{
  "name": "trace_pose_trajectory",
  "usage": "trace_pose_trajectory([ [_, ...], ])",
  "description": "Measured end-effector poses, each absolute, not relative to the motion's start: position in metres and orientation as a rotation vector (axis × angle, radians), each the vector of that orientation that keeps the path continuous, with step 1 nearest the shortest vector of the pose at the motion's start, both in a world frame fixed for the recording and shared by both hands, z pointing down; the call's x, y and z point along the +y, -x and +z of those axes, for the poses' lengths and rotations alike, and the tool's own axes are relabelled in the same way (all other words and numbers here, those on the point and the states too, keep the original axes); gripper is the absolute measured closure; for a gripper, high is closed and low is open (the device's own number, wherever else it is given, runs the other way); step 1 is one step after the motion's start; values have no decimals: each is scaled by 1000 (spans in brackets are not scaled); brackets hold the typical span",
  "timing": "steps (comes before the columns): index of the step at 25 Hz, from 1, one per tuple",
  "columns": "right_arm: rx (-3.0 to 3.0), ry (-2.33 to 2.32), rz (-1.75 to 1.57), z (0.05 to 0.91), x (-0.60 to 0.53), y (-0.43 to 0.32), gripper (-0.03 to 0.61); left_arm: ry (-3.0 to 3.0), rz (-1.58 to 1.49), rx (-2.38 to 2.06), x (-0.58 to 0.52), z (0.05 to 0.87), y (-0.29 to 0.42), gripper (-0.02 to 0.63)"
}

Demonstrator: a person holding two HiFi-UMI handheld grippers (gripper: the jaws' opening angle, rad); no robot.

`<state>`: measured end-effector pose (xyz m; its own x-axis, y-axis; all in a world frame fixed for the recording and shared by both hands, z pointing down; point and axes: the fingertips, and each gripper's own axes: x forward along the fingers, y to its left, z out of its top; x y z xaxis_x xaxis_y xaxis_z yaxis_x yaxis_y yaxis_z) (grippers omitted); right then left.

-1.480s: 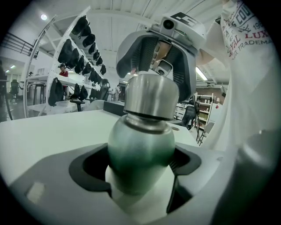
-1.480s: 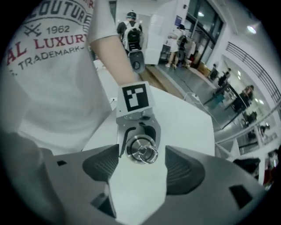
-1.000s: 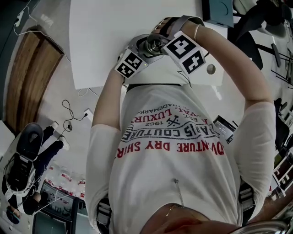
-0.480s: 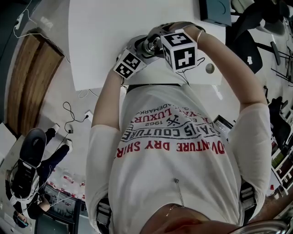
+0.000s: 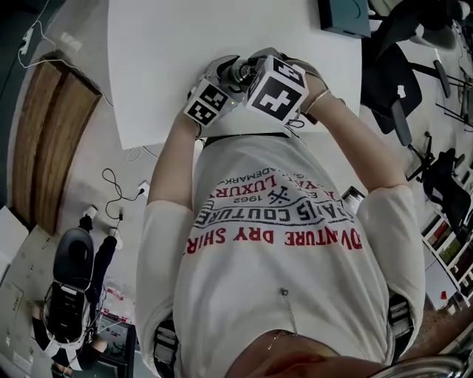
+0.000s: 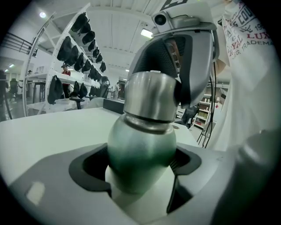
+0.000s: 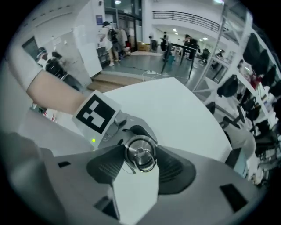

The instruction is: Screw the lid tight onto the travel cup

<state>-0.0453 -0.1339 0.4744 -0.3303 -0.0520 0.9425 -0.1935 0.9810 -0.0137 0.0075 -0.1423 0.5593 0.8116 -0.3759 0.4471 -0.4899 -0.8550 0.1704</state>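
The travel cup (image 6: 140,145) has a green metallic body and a steel lid (image 6: 151,94). It stands near the front edge of the white table (image 5: 162,52). My left gripper (image 6: 140,173) is shut on the cup's rounded body from the side, low down. My right gripper (image 7: 139,159) points steeply down over the cup, its dark pads pressed on either side of the lid (image 7: 140,153), which has a ring on top. In the head view both marker cubes crowd round the cup's top (image 5: 239,71), which hides the body.
A dark box (image 5: 344,15) sits at the table's far right corner. Office chairs (image 5: 399,81) stand to the right of the table. A wooden strip (image 5: 44,125) and a cable (image 5: 118,184) lie on the floor at the left. The person's torso fills the near side.
My right gripper has rolled about the lid: its marker cube has turned and swung left, and the right forearm has drawn in. The left gripper and the cup have stayed in place.
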Motion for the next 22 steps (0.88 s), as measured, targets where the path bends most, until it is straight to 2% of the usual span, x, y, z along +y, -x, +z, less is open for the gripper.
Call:
trace_pose_trajectory([
  [6, -1936, -172, 217, 477, -136, 46, 339, -2715, 589, -664, -145, 560, -6, 207],
  [9, -1930, 20, -4, 474, -124, 38, 295, -2713, 586, -661, -144, 559, -6, 207],
  [14, -1850, 337, -475, 471, -119, 26, 290, -2715, 588, -665, -141, 559, -8, 207],
  [22, -1728, 681, -824, 482, -114, 30, 290, -2710, 596, -676, -143, 562, -9, 207],
])
